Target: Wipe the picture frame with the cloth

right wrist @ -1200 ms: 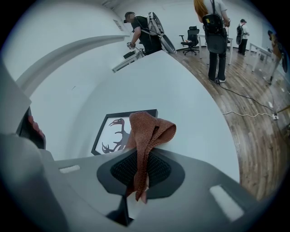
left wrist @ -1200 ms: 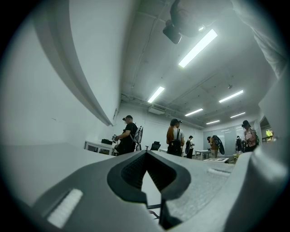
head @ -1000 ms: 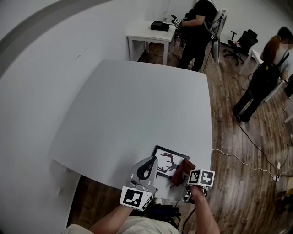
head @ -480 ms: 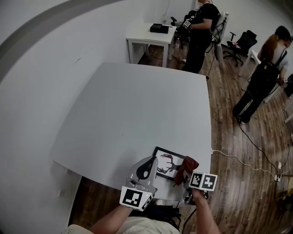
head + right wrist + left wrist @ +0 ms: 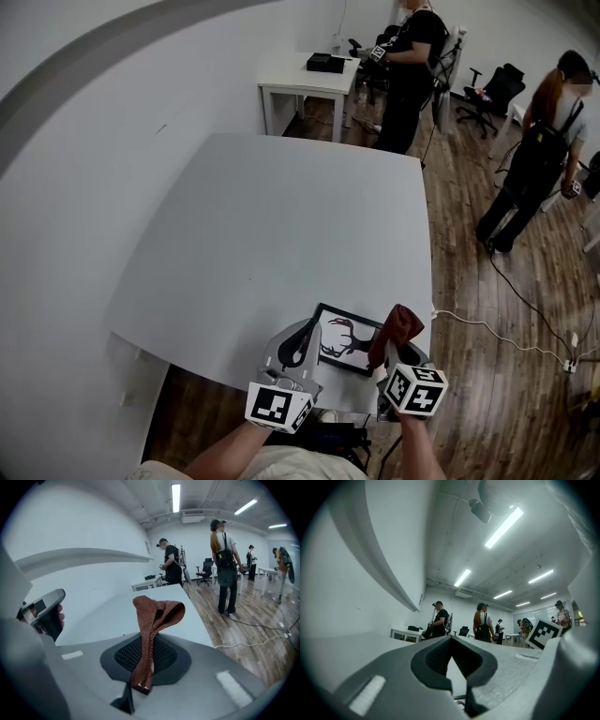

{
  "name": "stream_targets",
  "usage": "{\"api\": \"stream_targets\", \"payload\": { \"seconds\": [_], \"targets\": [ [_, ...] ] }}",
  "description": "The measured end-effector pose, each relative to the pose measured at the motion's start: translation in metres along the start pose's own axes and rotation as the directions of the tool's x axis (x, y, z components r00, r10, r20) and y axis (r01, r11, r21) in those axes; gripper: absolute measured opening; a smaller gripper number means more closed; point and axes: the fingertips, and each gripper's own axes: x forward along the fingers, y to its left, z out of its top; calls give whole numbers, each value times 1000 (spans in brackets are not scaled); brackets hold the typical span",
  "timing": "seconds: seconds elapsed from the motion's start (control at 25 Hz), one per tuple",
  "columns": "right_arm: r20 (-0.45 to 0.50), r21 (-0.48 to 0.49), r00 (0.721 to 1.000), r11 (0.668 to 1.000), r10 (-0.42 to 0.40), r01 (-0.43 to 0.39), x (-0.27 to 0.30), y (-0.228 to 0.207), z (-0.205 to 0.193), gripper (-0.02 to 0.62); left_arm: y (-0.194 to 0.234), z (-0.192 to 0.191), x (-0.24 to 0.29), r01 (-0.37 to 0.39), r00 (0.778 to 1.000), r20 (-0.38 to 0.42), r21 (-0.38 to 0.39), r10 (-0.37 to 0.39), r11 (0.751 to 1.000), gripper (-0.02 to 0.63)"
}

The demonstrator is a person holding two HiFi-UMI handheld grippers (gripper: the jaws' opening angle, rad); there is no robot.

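The black picture frame (image 5: 349, 339), with a deer-antler print, lies at the near right corner of the white table (image 5: 281, 225). My left gripper (image 5: 302, 345) sits at the frame's left edge, its jaws closed on that edge as far as I can tell; in the left gripper view (image 5: 457, 688) only a thin dark strip shows between them. My right gripper (image 5: 384, 364) is at the frame's right edge, shut on a rust-brown knit cloth (image 5: 395, 330). From the right gripper (image 5: 140, 686) the cloth (image 5: 152, 616) stands up in a folded loop, off the picture.
The table's front edge runs just under both grippers. A white cable (image 5: 487, 324) lies on the wooden floor to the right. A small white table (image 5: 305, 69), an office chair (image 5: 497, 86) and two standing people (image 5: 539, 155) are far behind.
My right gripper has lifted and drawn back to the right, raising the cloth off the frame's right part. The left gripper and the frame have stayed put.
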Motion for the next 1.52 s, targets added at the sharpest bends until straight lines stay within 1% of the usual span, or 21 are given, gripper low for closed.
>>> {"api": "stream_targets", "payload": {
  "seconds": [0.16, 0.28, 0.4, 0.52, 0.68, 0.76, 0.88, 1.12, 1.36, 1.52],
  "targets": [
    [137, -63, 991, 998, 1, 7, -18, 12, 28, 61, 2, 4, 1, -11, 1000, -14, -3, 11, 1000, 0],
    [231, -110, 973, 994, 7, 19, -32, 19, 48, 61, 5, 8, 2, -22, 1000, -15, -6, 22, 1000, 0],
    [314, -142, 950, 989, 12, 34, -48, 26, 66, 61, 4, 14, 3, -25, 1000, -10, -5, 25, 1000, 0],
    [393, -175, 920, 982, 9, 65, -66, 33, 79, 61, 3, 19, 2, -25, 1000, -1, -2, 25, 1000, 0],
    [508, -221, 861, 969, 19, 109, -89, 49, 93, 61, 7, 24, -2, -27, 1000, 9, 0, 27, 1000, 0],
    [548, -241, 836, 963, 29, 125, -98, 54, 96, 61, 8, 27, -4, -32, 999, 15, 2, 32, 999, 0],
    [568, -252, 822, 959, 39, 129, -104, 56, 96, 61, 8, 29, -6, -38, 999, 23, 9, 38, 999, 0],
    [559, -265, 828, 955, 43, 130, -102, 59, 93, 61, 9, 30, -9, -40, 999, 28, 9, 40, 999, 0],
    [573, -276, 817, 953, 57, 127, -109, 64, 96, 60, 7, 32, -9, -39, 999, 31, 11, 39, 999, 0],
    [575, -284, 816, 950, 62, 129, -110, 66, 96, 60, 8, 32, -9, -36, 999, 31, 11, 36, 999, 0]
  ]
}}
